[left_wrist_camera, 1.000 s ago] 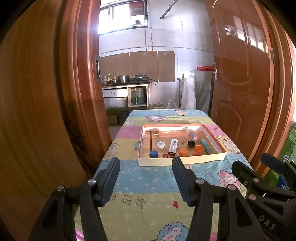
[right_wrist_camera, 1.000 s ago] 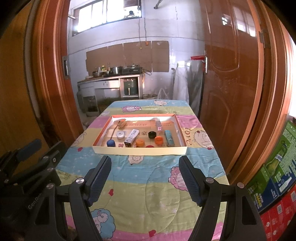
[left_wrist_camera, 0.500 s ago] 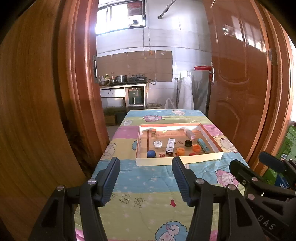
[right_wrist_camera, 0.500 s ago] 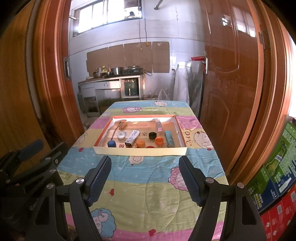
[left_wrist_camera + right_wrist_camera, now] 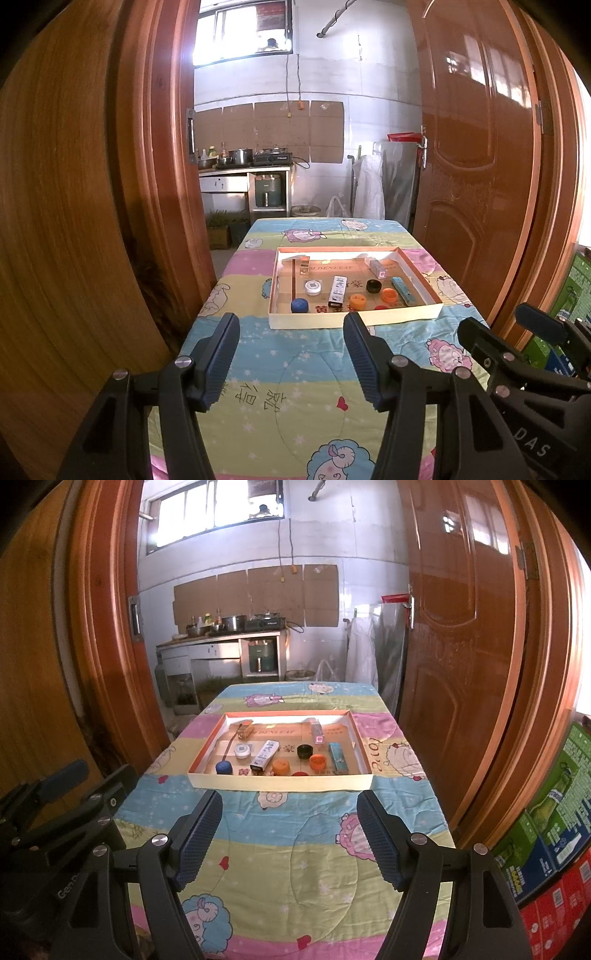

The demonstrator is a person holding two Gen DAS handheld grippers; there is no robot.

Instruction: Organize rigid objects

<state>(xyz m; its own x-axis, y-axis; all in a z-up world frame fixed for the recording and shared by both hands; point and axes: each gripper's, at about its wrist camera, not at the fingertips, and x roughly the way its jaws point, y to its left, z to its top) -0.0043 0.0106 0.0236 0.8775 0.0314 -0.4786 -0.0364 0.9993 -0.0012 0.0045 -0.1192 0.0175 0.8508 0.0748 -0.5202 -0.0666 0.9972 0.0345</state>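
We hold our left gripper (image 5: 291,354) low over the near end of the table (image 5: 258,387), its jaws spread wide with nothing between them, only the striped cartoon-sheep cloth showing in the gap. Our right gripper (image 5: 290,836) sits beside it, likewise released and empty, and each one shows at the edge of the other's camera. Both point toward the shallow cardboard tray (image 5: 280,783) lying across the middle of the table, well apart from our fingertips. Inside the tray we see the small rigid objects scattered on its floor: a blue cap (image 5: 224,767) near the front left corner, a white round tin (image 5: 242,750) just behind it, a white box (image 5: 264,755) lying at a slant beside them, two orange caps (image 5: 280,767) toward the front, a black cap (image 5: 304,751) behind those, a red cap (image 5: 300,774) half hidden by the front wall, and a teal box (image 5: 338,757) along the right side. At the back we see a small brown box (image 5: 244,730) on the left and a pinkish one (image 5: 317,732) on the right. Wooden doors (image 5: 461,635) frame the table on either side.
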